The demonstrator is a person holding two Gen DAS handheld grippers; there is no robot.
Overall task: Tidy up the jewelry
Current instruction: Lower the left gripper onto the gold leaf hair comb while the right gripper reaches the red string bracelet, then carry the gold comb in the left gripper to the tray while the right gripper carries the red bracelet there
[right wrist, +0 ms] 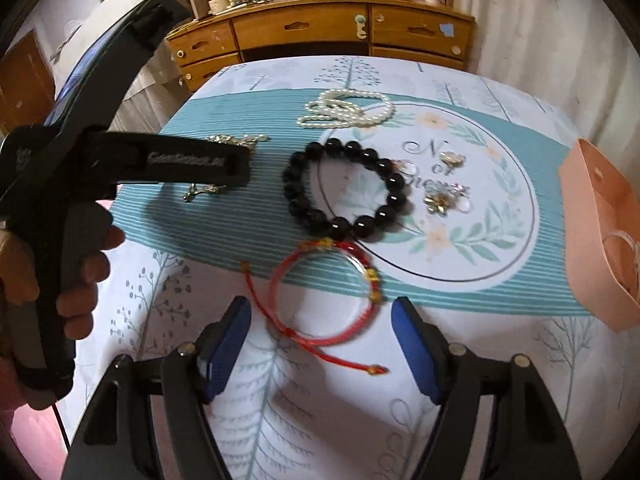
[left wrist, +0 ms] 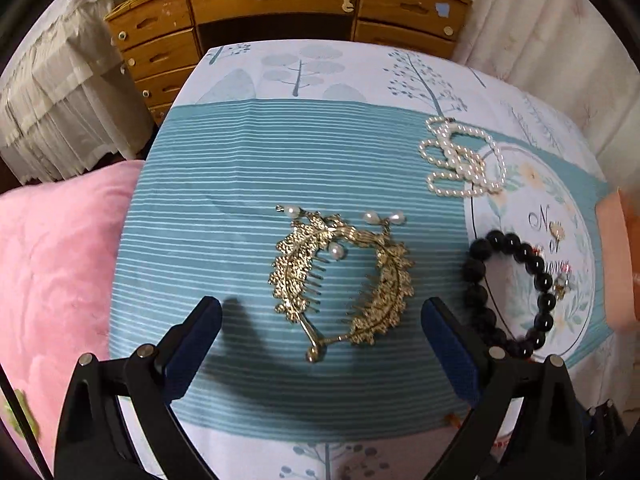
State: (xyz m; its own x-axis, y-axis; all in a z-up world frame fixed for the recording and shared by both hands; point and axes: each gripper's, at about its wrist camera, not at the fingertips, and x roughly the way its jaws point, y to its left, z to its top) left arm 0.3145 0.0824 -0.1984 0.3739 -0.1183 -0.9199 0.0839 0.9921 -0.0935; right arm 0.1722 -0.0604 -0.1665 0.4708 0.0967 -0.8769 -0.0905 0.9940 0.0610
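Note:
A gold leaf hair comb with pearls (left wrist: 340, 276) lies on the teal striped cloth, just ahead of my open, empty left gripper (left wrist: 320, 320). A black bead bracelet (left wrist: 508, 292) (right wrist: 346, 190) and a pearl necklace (left wrist: 460, 158) (right wrist: 346, 110) lie to its right. A red cord bracelet (right wrist: 324, 296) lies between the fingers of my open, empty right gripper (right wrist: 320, 320). Small gold flower earrings (right wrist: 444, 198) rest on the round print. The left gripper's body (right wrist: 160, 160) hides most of the comb in the right wrist view.
A pink open box (right wrist: 600, 232) (left wrist: 618, 256) stands at the right edge of the cloth. A pink cushion (left wrist: 56, 272) lies on the left. A wooden desk with drawers (left wrist: 280, 12) stands behind the table, with curtains on both sides.

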